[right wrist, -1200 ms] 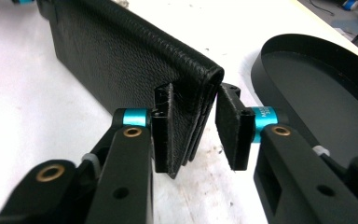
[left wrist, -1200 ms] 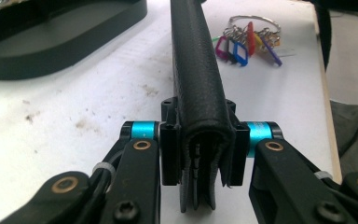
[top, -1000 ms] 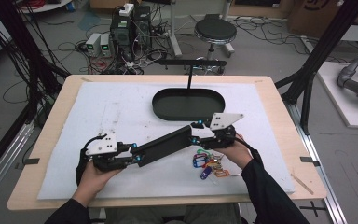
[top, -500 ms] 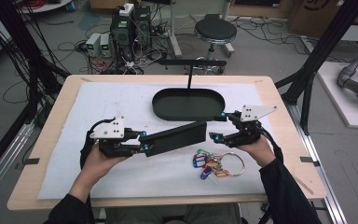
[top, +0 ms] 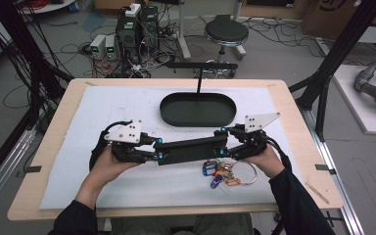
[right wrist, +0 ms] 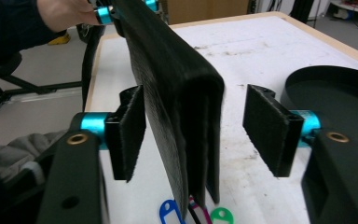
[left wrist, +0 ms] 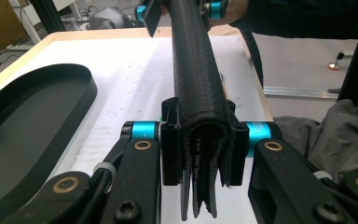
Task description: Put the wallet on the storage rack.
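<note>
Left gripper [top: 157,149] clamps the black leather case [top: 192,149]; right gripper [top: 221,143], just narrowing without contact, should close squarely on its right end.

Left gripper [top: 155,148] clamped tight, right gripper [top: 223,142] lately narrowing, pads apart.

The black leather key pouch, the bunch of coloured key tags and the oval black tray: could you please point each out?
black leather key pouch [top: 191,148], high view, middle of its side.
bunch of coloured key tags [top: 220,175], high view, the tags.
oval black tray [top: 169,115], high view, near rim.
</note>
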`<state>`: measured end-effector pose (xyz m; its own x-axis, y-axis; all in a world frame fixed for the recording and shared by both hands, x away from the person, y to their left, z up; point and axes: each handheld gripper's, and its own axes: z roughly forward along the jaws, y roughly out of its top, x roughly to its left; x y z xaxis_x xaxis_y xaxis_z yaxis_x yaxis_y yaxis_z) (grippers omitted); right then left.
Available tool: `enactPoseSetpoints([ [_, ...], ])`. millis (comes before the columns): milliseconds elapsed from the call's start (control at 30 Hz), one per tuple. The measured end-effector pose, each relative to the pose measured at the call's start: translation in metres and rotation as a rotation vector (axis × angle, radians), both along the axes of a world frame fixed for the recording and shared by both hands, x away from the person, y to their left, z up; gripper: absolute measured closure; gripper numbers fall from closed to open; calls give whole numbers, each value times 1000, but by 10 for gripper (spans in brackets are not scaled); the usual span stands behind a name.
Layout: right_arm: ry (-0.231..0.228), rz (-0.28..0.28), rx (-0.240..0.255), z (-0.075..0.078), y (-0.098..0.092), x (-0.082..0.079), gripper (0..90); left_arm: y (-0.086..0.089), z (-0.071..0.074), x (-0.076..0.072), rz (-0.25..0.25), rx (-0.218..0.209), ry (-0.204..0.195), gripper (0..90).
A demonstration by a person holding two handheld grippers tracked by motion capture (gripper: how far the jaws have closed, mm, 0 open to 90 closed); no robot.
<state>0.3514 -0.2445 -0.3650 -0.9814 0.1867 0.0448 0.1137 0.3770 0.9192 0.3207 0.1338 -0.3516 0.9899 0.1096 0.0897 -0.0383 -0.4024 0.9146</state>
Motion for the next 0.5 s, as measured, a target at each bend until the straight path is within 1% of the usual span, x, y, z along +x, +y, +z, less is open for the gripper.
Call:
enactPoseSetpoints([
  [100, -7, 31, -16, -2, 4, -1, 497, -2, -1, 1, -1, 1, 0, 737],
  [133, -11, 36, -24, -2, 6, -2, 552, -2, -1, 1, 0, 2, 0, 737],
  [200, -24, 48, -29, -3, 6, -3, 616, -2, -1, 1, 2, 2, -1, 737],
  [267, -24, 65, -25, -3, 6, -4, 673, -1, -1, 2, 6, -9, 2, 736],
  [333, -40, 74, -17, -2, 5, -5, 711, 0, -2, 2, 15, -21, -5, 733],
  [400, -54, 86, 0, -2, 4, -6, 734, 0, -4, 3, 24, -57, 13, 721],
  [433, -54, 85, 5, -1, 4, -7, 739, 1, -5, 3, 38, -69, 15, 703],
  [467, -64, 85, 4, -1, 4, -8, 743, 1, -6, 4, 50, -83, 20, 677],
  [500, -74, 85, 5, -1, 4, -9, 744, 1, -6, 4, 54, -86, 20, 651],
])
